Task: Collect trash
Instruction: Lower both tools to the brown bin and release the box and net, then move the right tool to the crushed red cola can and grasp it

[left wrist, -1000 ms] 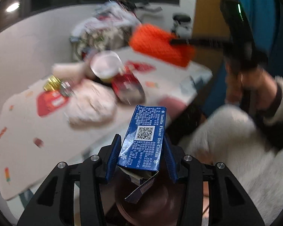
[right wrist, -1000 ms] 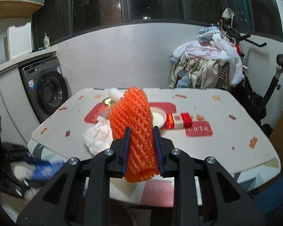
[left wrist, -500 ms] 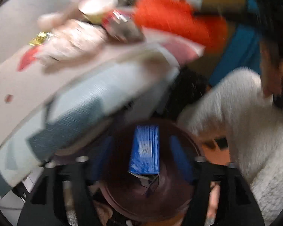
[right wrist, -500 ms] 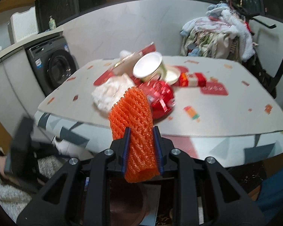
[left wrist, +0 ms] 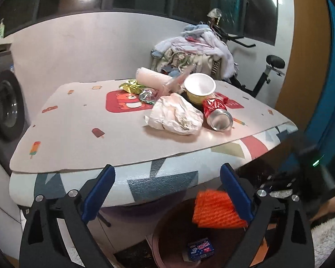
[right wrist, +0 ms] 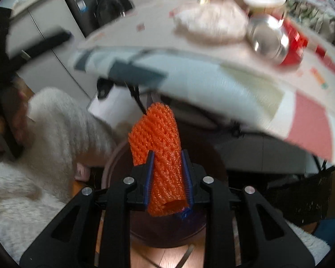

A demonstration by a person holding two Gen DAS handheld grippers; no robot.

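Observation:
My left gripper is open and empty, level with the table's front edge. Below it stands a brown trash bin with the blue ice cream box lying inside. My right gripper is shut on an orange foam net sleeve and holds it over the bin. The sleeve also shows in the left wrist view, above the bin. On the table lie a crumpled white wrapper, a red can, a yellow cup and gold foil.
A washing machine stands left of the table. A pile of clothes and an exercise bike stand behind it. A white fluffy sleeve is beside the bin. The table's overhang is just above my right gripper.
My left gripper opened and dropped the blue box into the bin, then rose to face the table. My right gripper came down with the orange sleeve to just over the bin.

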